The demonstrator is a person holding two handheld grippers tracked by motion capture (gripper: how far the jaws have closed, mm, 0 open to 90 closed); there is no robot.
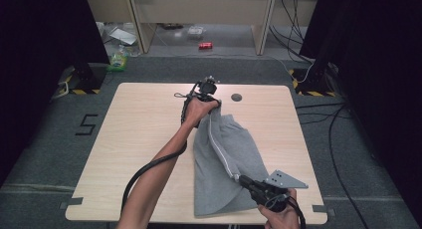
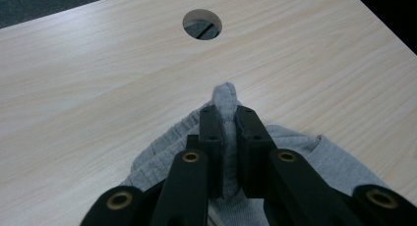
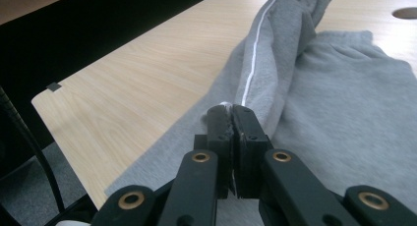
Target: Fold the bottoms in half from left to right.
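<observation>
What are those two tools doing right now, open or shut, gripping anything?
Left tool: shut, pinching a fold of the grey garment at its far end.
Right tool: shut, pinching the garment's edge at its white stripe, near end.

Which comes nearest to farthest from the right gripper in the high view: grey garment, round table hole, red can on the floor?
1. Grey garment: pinched in the right gripper at the near edge.
2. Round table hole: at the table's far side.
3. Red can: on the floor beyond the table.
</observation>
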